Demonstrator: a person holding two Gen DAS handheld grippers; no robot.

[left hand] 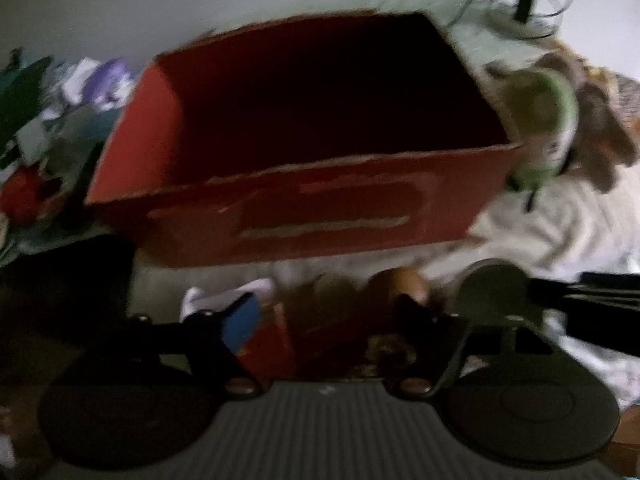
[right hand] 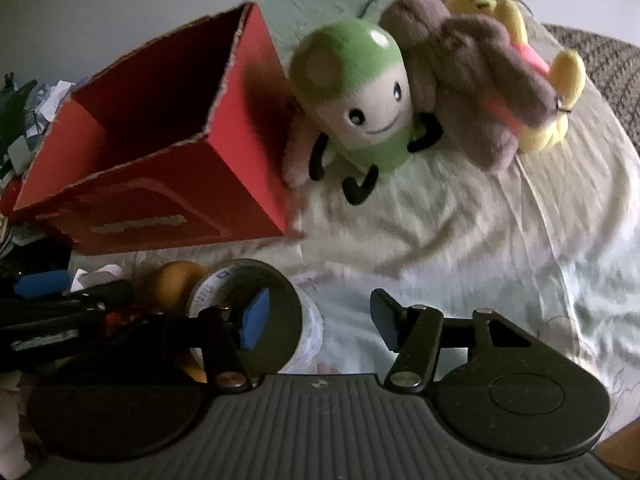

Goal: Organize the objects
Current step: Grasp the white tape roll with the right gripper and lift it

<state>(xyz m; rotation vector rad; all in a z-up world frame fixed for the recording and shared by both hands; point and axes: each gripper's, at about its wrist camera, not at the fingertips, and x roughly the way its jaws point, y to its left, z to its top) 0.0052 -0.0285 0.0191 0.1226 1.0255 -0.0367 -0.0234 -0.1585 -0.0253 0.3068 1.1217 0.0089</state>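
A big red cardboard box, open at the top, lies tilted on the pale bedding; it also shows in the right wrist view. Beside its right wall leans a green mushroom plush with a brown plush and a yellow plush behind. My left gripper, blurred, holds a small red object between its pads, low before the box. My right gripper is open; its left fingertip overlaps the dark mouth of a white can.
An orange ball lies next to the can. Clutter of clothes and papers piles up left of the box. Cables sit at the bed's far end. A knitted blanket edges the right.
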